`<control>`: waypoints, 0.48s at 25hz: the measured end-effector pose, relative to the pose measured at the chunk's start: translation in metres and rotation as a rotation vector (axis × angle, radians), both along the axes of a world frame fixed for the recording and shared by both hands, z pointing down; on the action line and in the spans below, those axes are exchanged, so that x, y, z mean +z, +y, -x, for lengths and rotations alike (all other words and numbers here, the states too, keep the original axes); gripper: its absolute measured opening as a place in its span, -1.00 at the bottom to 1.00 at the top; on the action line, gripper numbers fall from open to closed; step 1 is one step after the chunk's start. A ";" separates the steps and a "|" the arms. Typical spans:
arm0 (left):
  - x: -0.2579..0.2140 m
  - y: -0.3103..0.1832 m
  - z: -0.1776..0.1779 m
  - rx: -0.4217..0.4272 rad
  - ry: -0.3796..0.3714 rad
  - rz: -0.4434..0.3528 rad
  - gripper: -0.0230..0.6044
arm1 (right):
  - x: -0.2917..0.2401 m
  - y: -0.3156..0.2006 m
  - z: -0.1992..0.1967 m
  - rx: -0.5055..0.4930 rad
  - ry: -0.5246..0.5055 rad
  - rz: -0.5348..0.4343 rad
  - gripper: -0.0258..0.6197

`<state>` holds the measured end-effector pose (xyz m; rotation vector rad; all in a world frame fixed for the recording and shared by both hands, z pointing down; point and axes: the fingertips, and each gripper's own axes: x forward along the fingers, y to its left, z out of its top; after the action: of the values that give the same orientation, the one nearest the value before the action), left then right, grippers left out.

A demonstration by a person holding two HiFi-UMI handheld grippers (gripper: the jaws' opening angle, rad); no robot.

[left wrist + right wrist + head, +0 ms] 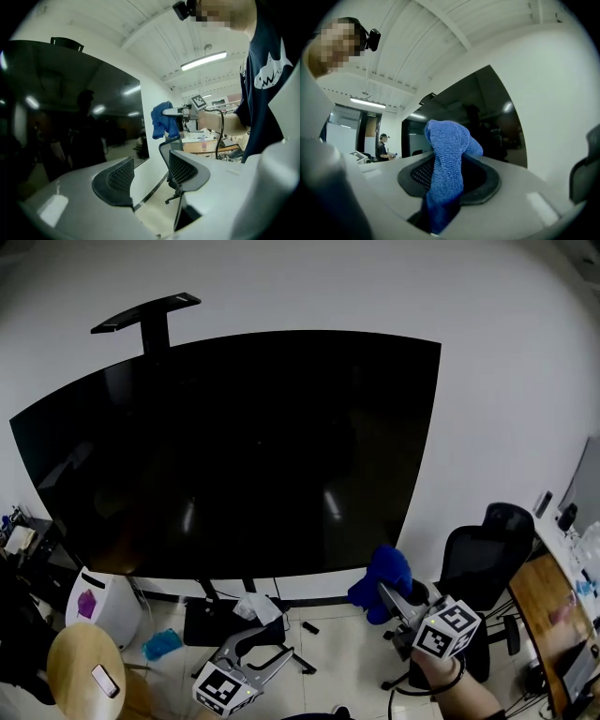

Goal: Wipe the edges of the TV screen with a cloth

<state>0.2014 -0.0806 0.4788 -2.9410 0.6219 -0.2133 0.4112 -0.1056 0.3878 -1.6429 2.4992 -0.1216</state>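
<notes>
The cloth (386,570) is clenched in the right gripper (390,596) near the lower right corner of the TV screen (234,456), ready for edge wiping; the left gripper (272,641) is held released and empty, below.

The large black flat TV screen (234,456) stands upright in front of a white wall (506,352). It is switched off, and its glossy glass carries only dim reflections of ceiling lights. Its top edge bows in the wide head view and all four corners are in sight. The blue terry cloth (384,579) is bunched and crumpled, pinched between the closed jaws of the right claw (387,595). A rounded fold rises above the pads and a tail hangs below them. It sits just beside the screen's lower right corner, off the glass.
</notes>
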 end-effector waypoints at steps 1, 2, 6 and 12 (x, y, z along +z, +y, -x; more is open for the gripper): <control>-0.010 -0.008 -0.001 -0.009 0.008 -0.025 -0.20 | -0.016 -0.007 -0.015 0.013 0.024 -0.028 -0.49; -0.020 -0.016 -0.003 -0.019 0.017 -0.048 -0.20 | -0.032 -0.014 -0.029 0.026 0.049 -0.057 -0.49; -0.060 -0.045 -0.011 -0.064 0.055 -0.107 -0.20 | -0.102 -0.038 -0.080 0.066 0.139 -0.178 -0.49; -0.114 -0.072 -0.037 -0.077 0.114 -0.182 -0.20 | -0.209 -0.070 -0.149 0.081 0.213 -0.306 -0.49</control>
<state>0.2388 -0.1522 0.3651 -2.7715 0.7292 0.0048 0.5598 -0.1756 0.1788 -1.6973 2.4370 0.4450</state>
